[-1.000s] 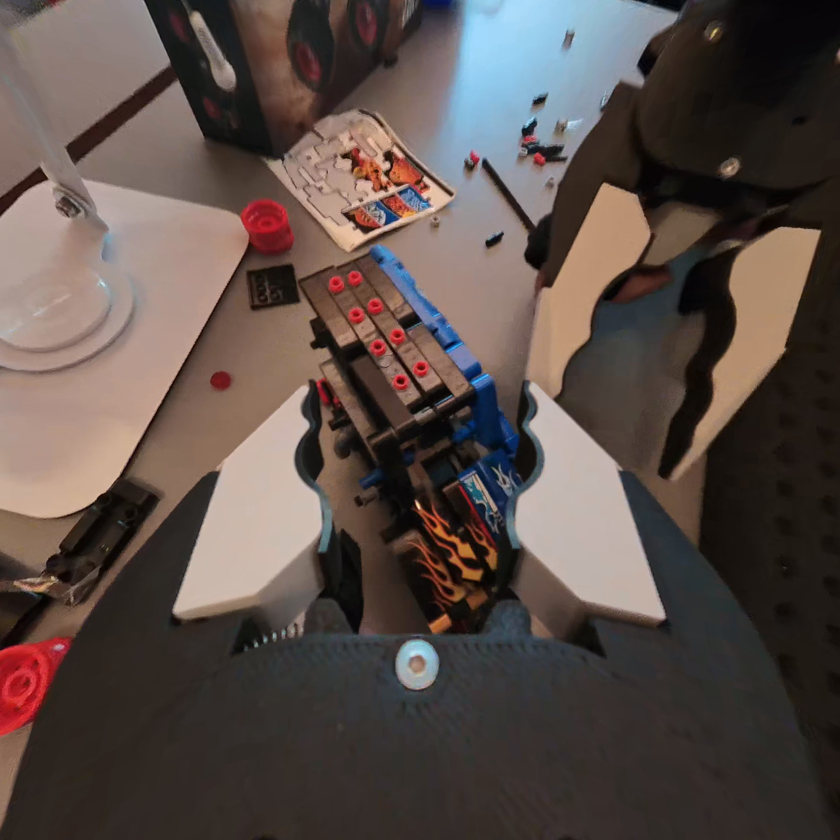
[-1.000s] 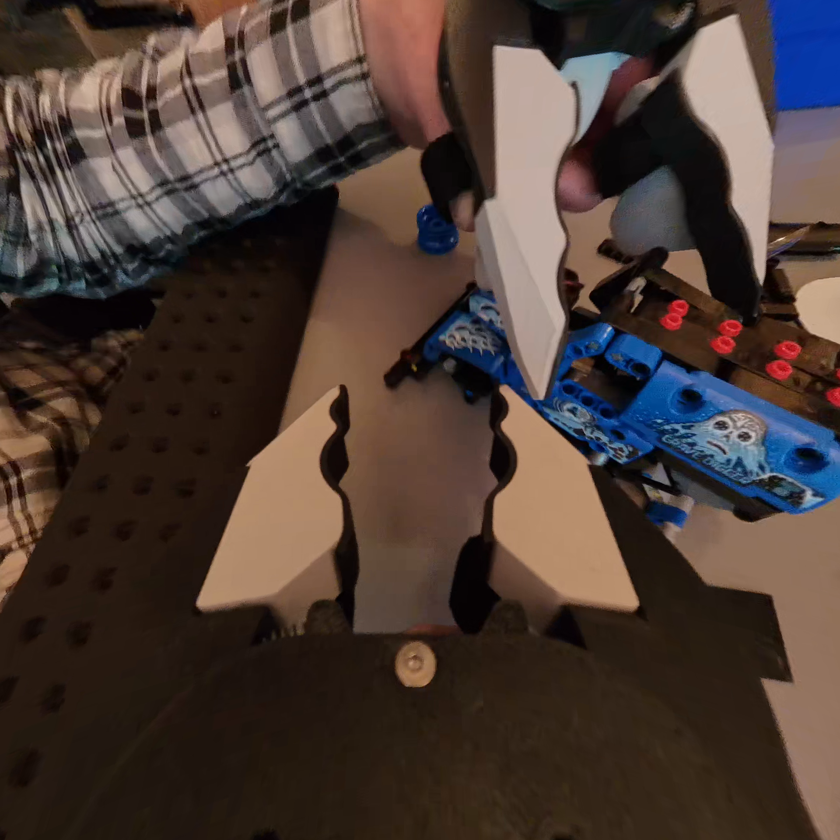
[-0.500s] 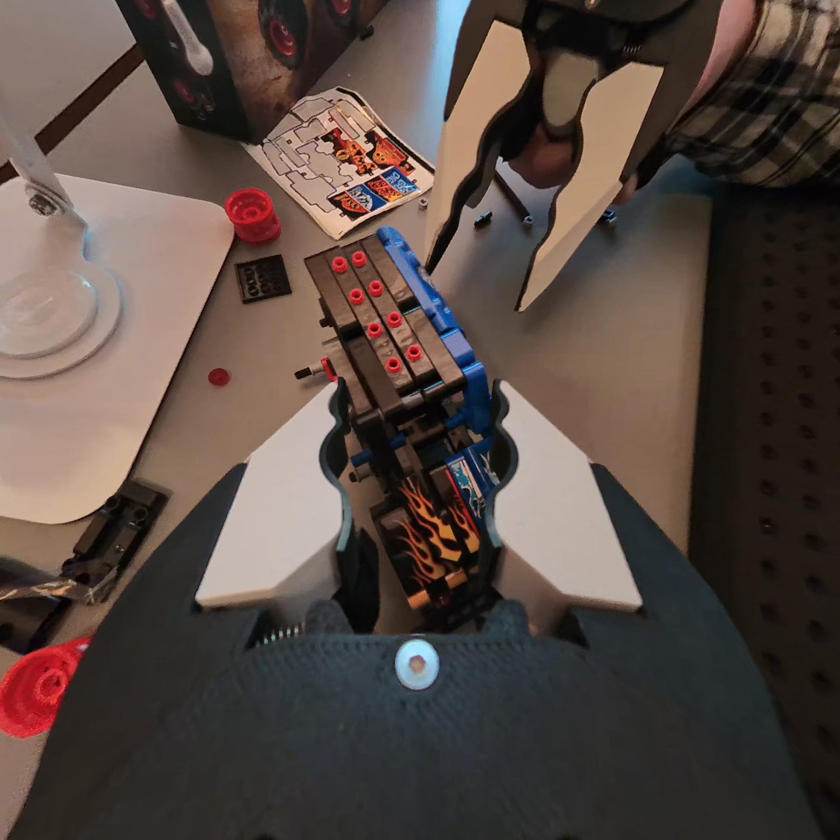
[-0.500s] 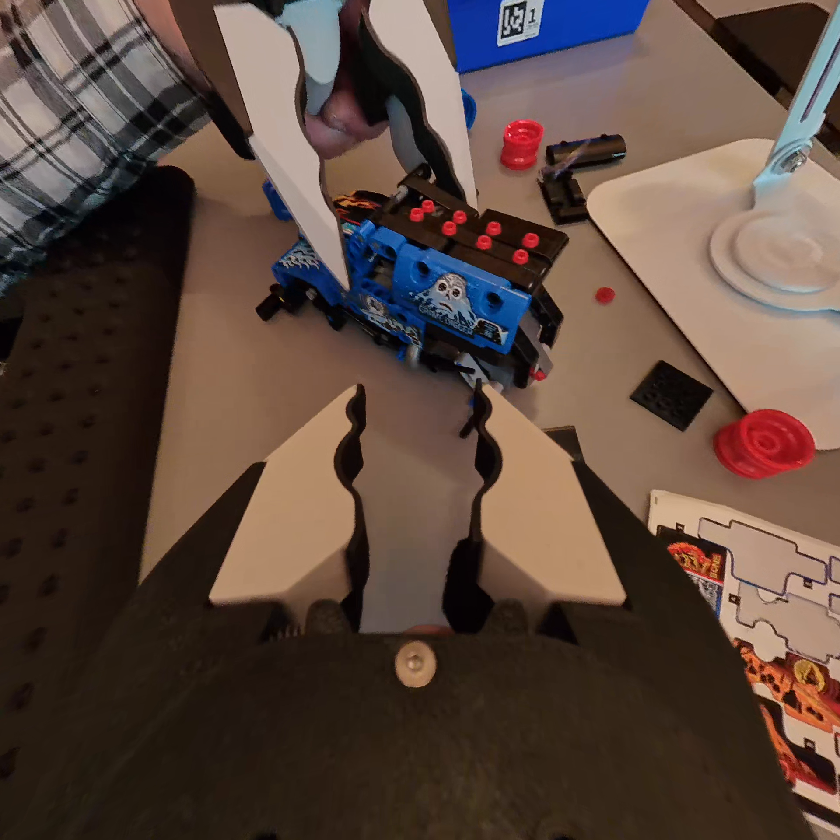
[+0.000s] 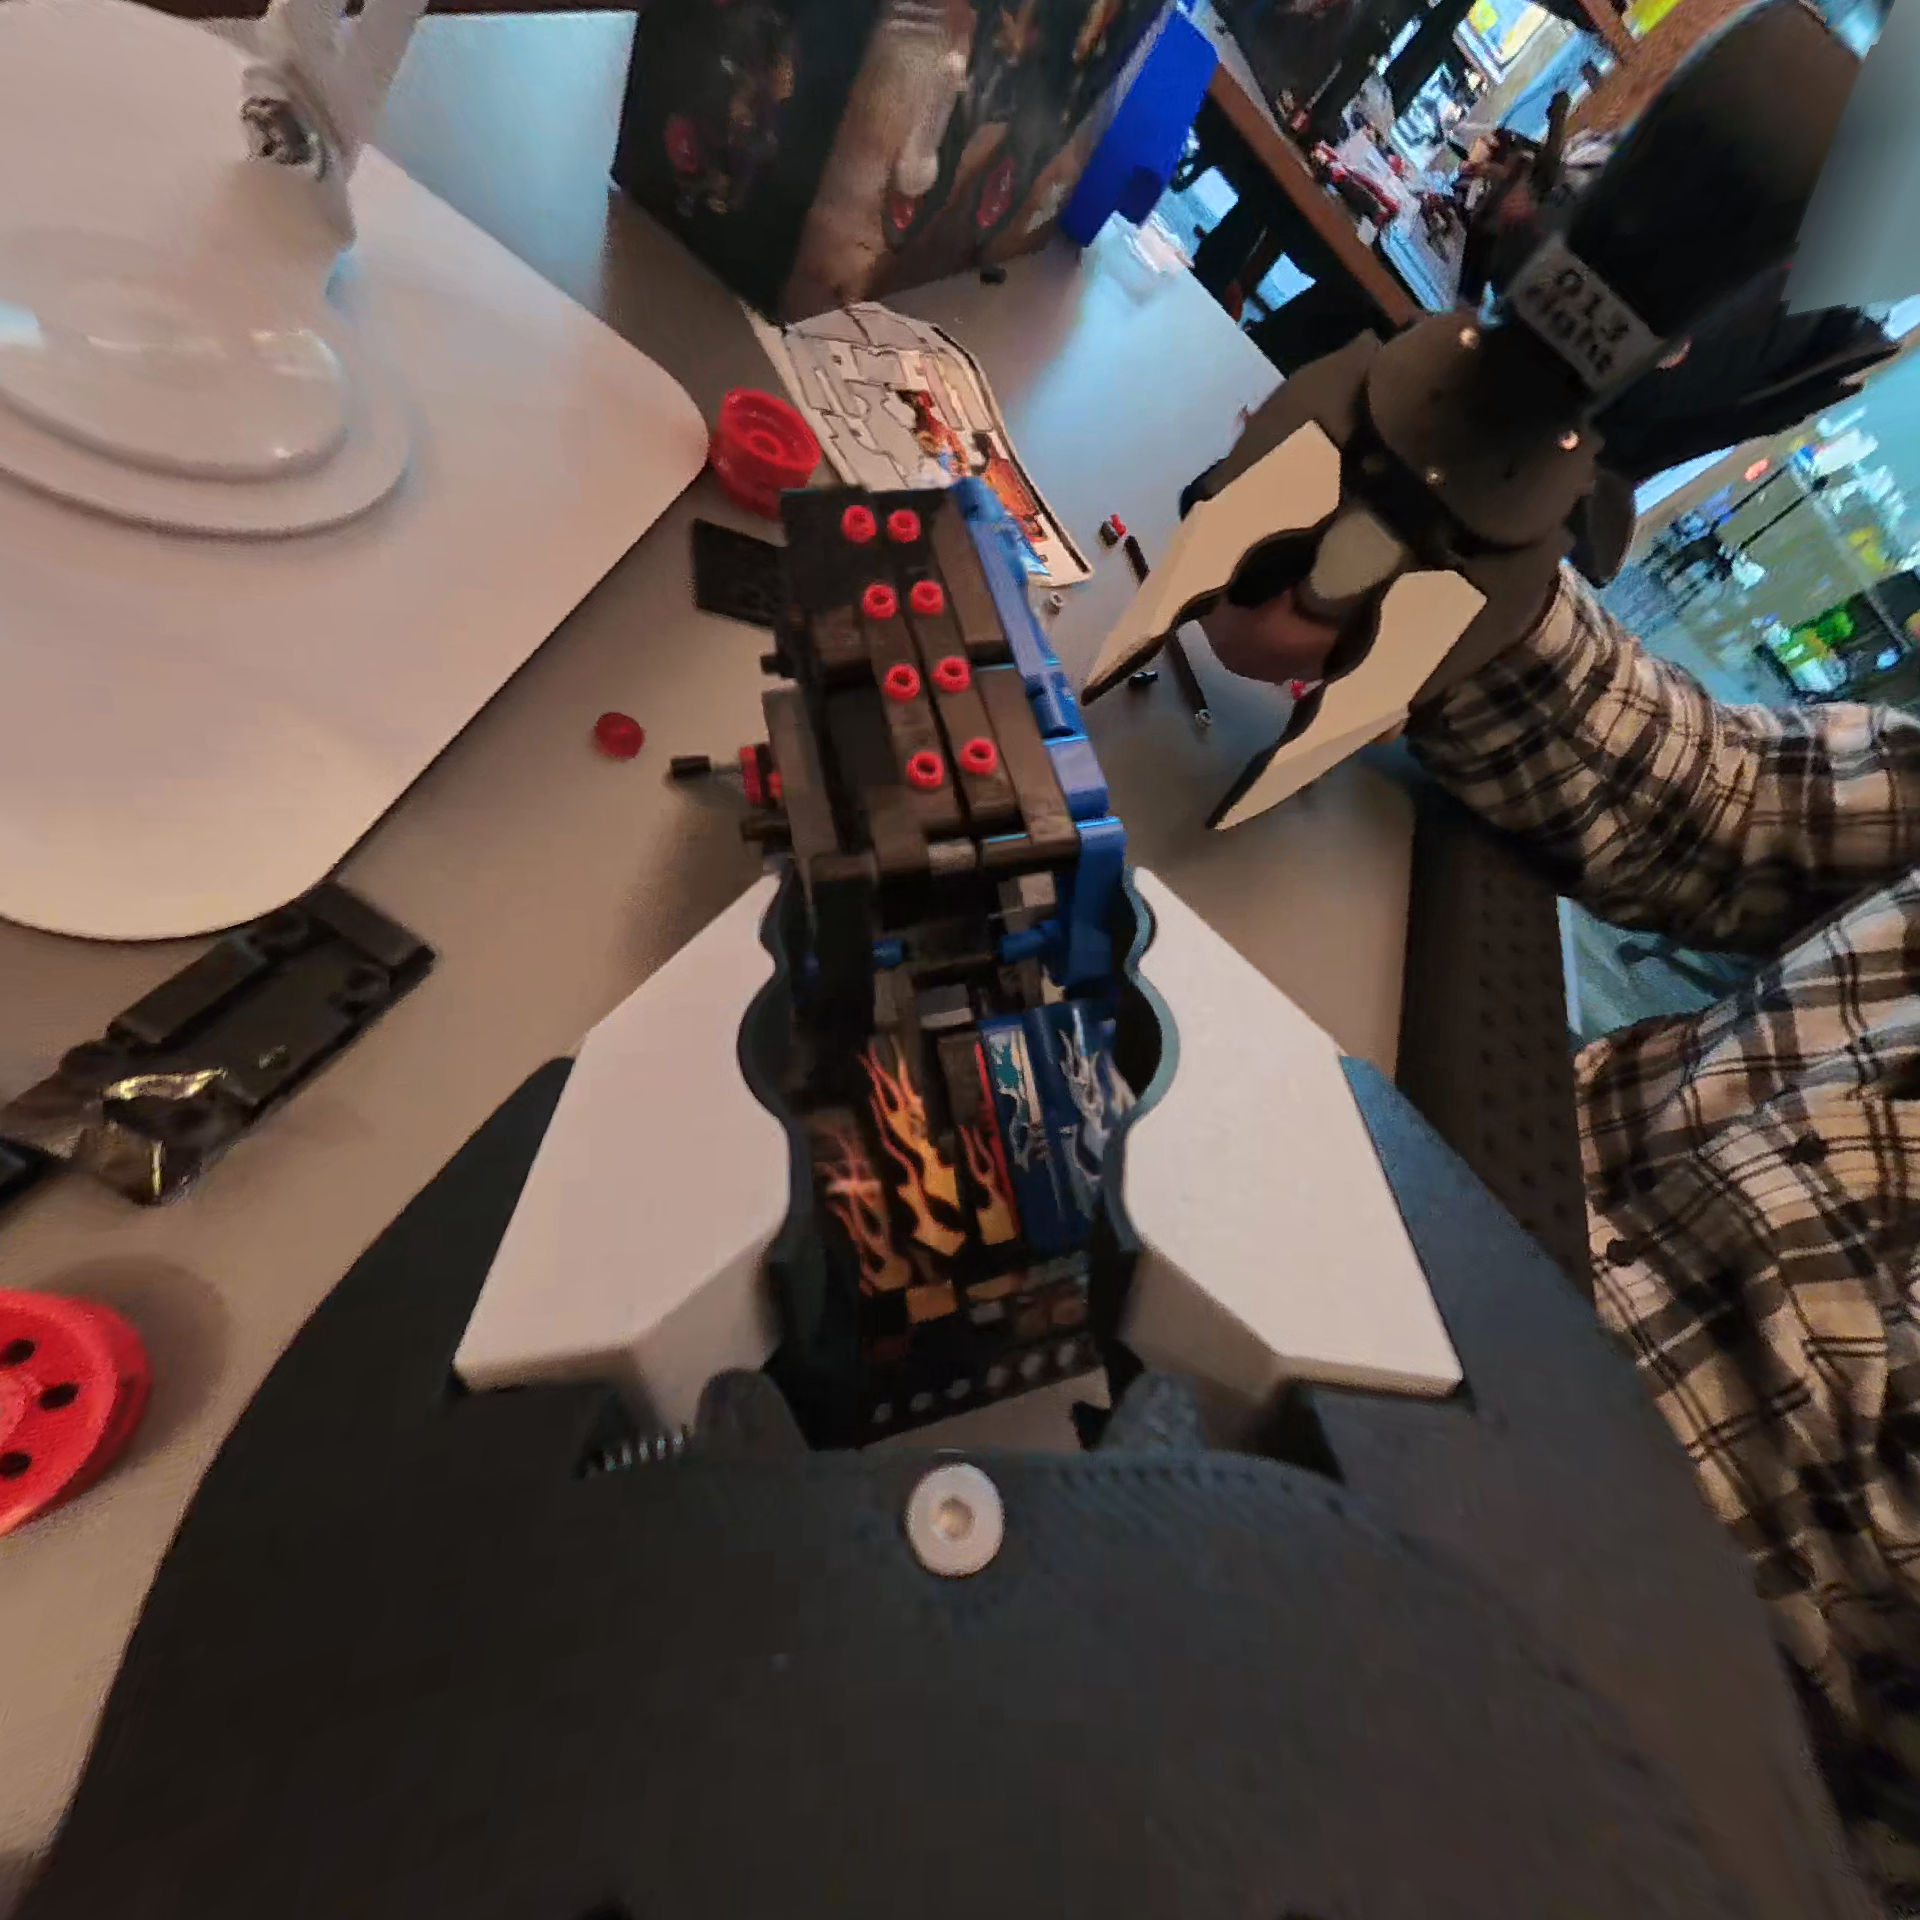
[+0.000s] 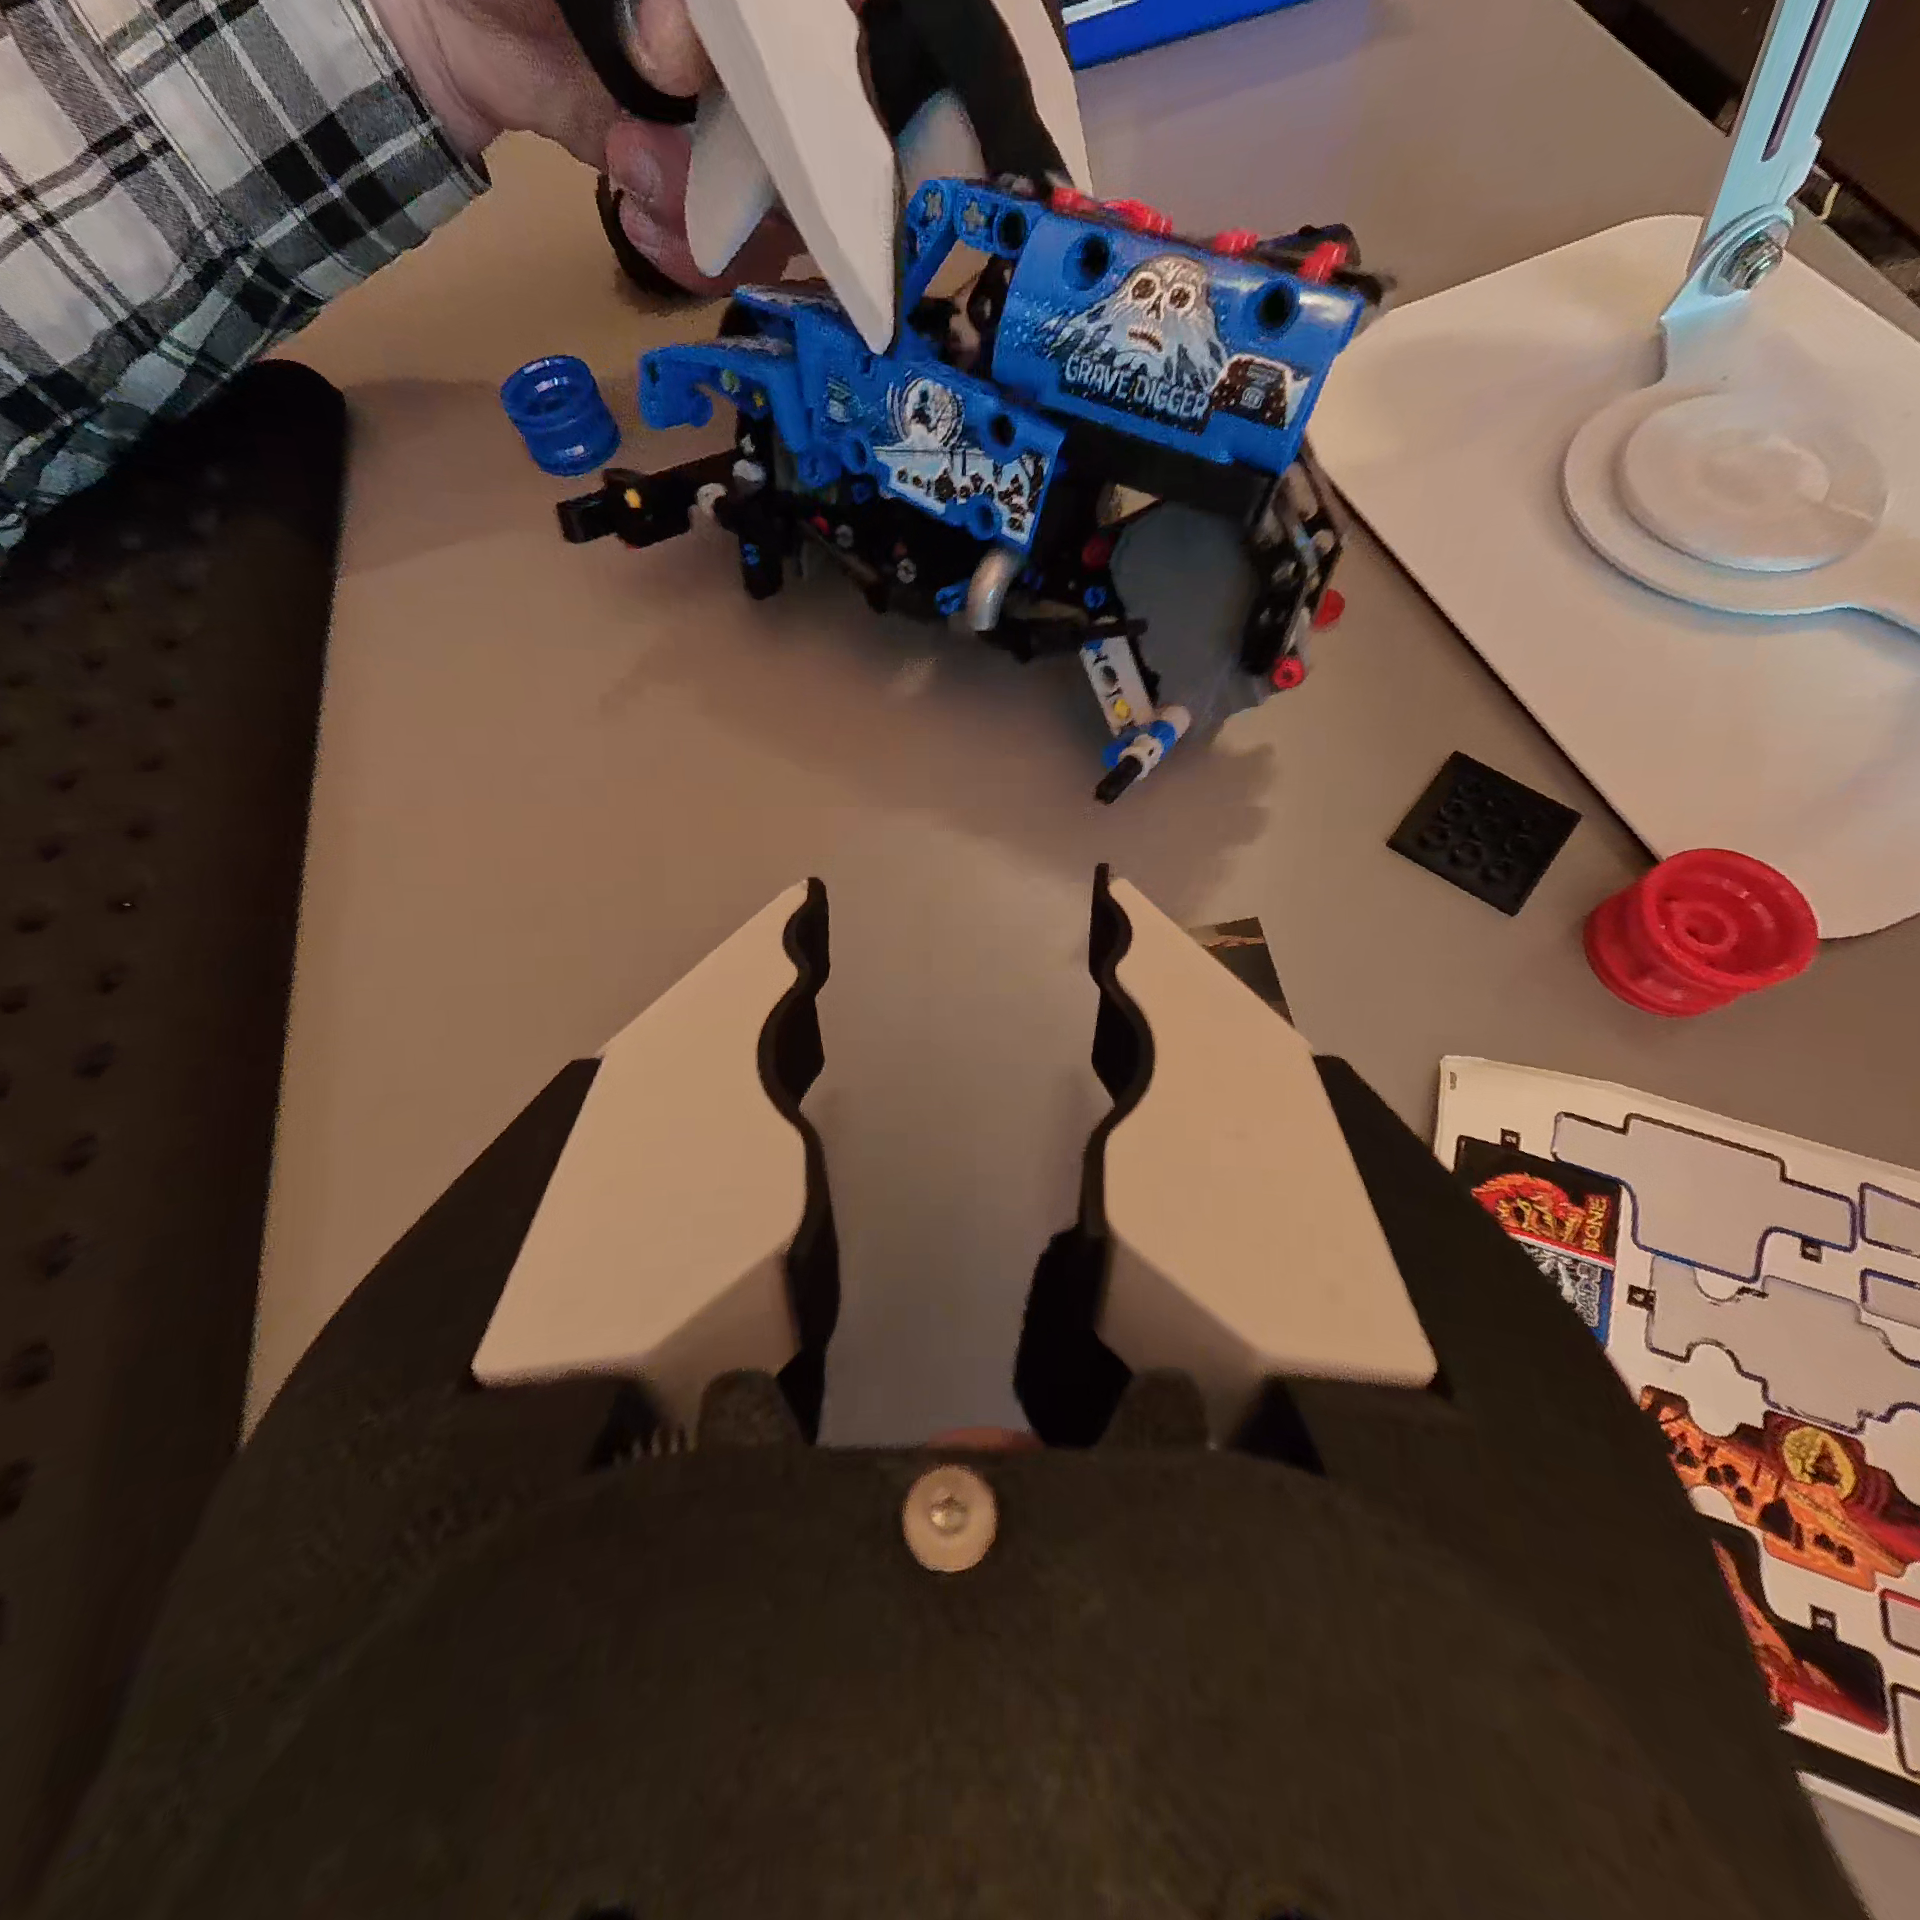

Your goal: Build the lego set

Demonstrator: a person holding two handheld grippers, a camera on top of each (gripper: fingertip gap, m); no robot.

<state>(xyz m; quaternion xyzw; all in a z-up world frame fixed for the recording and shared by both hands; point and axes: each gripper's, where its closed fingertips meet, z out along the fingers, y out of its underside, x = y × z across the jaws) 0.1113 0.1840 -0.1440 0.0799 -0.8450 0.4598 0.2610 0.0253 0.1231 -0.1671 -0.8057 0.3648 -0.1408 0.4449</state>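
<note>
The lego truck body (image 5: pixel 935 727) is black and blue, with red pins on top and flame stickers on its hood. My left gripper (image 5: pixel 951 935) is shut on its front part. In the right wrist view the truck (image 6: pixel 1039 416) shows a blue side panel with a skull picture and hangs tilted in the left gripper (image 6: pixel 831 187), front end raised off the grey table. My right gripper (image 6: pixel 956 894) is open and empty, a short way in front of the truck's side. It also shows in the left wrist view (image 5: pixel 1278 644), to the right of the truck.
A blue wheel hub (image 6: pixel 559 416) lies left of the truck. A red hub (image 6: pixel 1704 930), a black plate (image 6: pixel 1484 831) and a sticker sheet (image 6: pixel 1714 1351) lie to the right. A white lamp base (image 6: pixel 1662 520), the set's box (image 5: pixel 831 135) and a black perforated mat (image 6: pixel 135 831) border the area. There is about 12 cm between the tips of the two grippers.
My left gripper has closed on the truck's front and tipped it up off the table. My right gripper has drawn back from the truck and stays open.
</note>
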